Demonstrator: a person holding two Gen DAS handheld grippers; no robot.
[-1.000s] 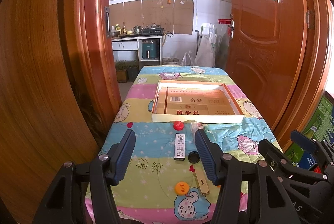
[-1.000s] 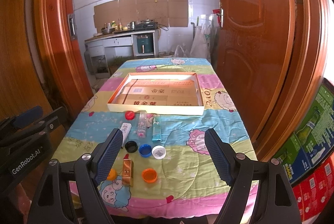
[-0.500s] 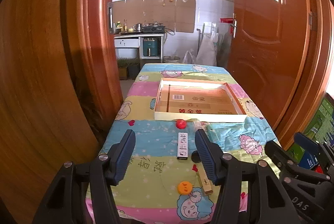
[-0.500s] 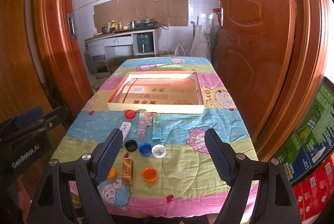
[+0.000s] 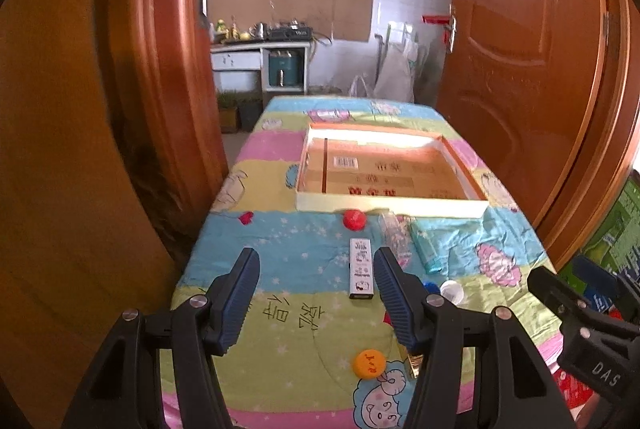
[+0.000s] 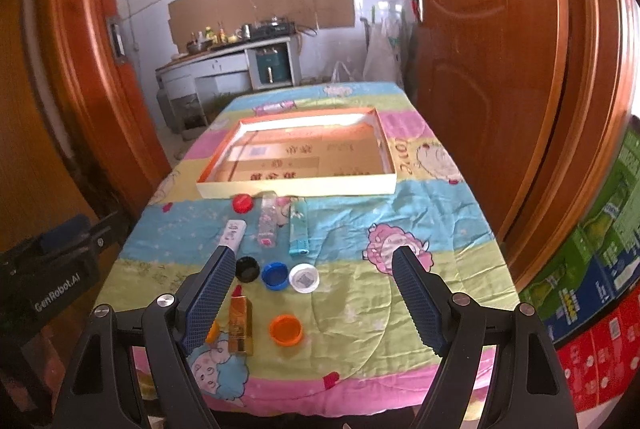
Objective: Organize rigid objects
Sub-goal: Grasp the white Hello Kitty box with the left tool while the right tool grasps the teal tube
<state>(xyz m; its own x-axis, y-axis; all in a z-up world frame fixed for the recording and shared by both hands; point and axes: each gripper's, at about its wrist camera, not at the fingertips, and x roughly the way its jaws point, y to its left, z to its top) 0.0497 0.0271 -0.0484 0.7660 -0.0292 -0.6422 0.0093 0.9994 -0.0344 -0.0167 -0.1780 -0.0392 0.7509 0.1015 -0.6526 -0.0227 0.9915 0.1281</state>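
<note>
Partly, the right tongs hide an orange cap.

The left gripper is black plastic with ribbed blue finger pads and silver screws; the right gripper matches, its body marked "GenRobot.AI".

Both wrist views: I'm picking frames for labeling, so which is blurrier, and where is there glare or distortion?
Left wrist view: softer, the shallow box and red cap smeared; window blown out. Right wrist view: sharper, the caps and gold lipstick crisp; glare on the door. Both: fisheye bending at the edges, dark corners.
</note>
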